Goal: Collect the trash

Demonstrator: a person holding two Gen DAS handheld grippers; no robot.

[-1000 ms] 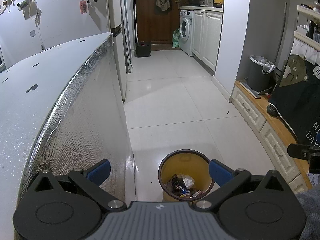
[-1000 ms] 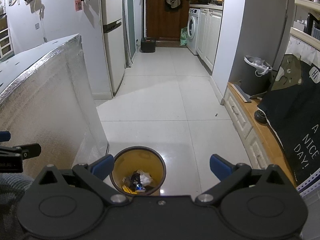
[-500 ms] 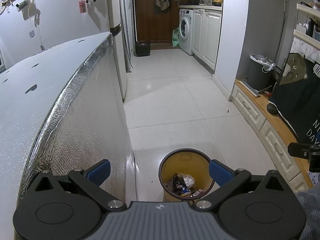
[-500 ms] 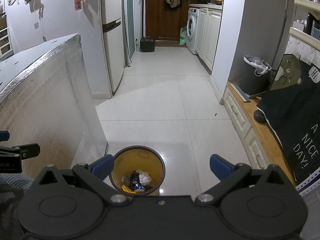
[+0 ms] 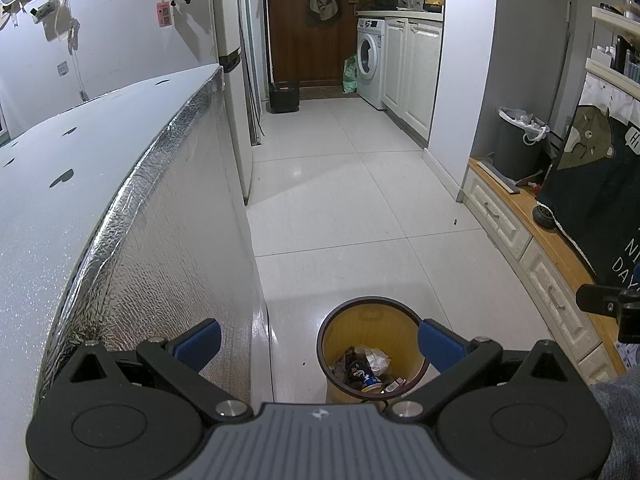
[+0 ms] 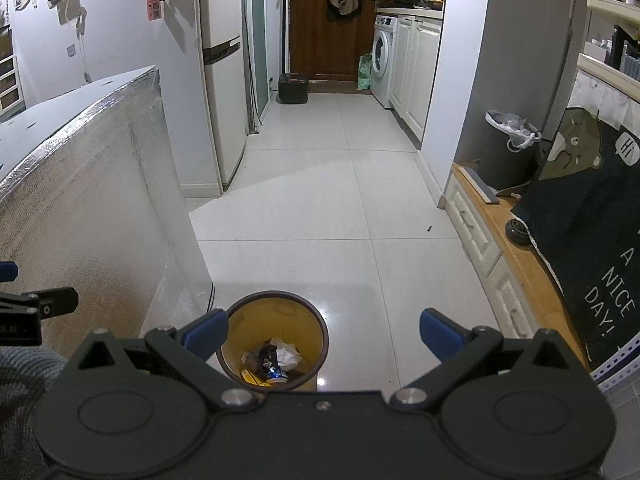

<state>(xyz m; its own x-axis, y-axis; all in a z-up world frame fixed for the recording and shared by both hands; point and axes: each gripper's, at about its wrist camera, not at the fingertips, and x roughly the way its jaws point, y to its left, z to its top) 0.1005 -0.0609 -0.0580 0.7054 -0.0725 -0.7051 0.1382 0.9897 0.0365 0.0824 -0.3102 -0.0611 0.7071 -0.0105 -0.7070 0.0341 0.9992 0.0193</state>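
White floor tiles (image 5: 340,208) run ahead of me down a narrow hall to a washer (image 5: 370,62) at the far end, with a foil-wrapped desk (image 5: 168,216) close along the left of my left claw (image 5: 318,338). Both claws are spread wide with nothing between their blue pads; the right claw (image 6: 322,330) is just as empty.

The bin (image 5: 372,350), a small yellow one with a dark rim, stands on the floor just below and ahead of both claws. It sits between the left claw's pads and nearer the left pad of the right claw. Inside I can see trash (image 6: 272,362): crumpled paper, a can, dark wrappers. It looks partly filled, well under the rim.

My read is that I'm between pickups, or about to deal with the bin itself. I see no loose litter on the tiles except a tiny dark speck (image 5: 455,222) far ahead to the right. A second, lined bin (image 6: 506,144) stands well ahead on the right. The next move calls for lowering one claw to the yellow bin's rim and pinching the wall squarely so it doesn't tip.
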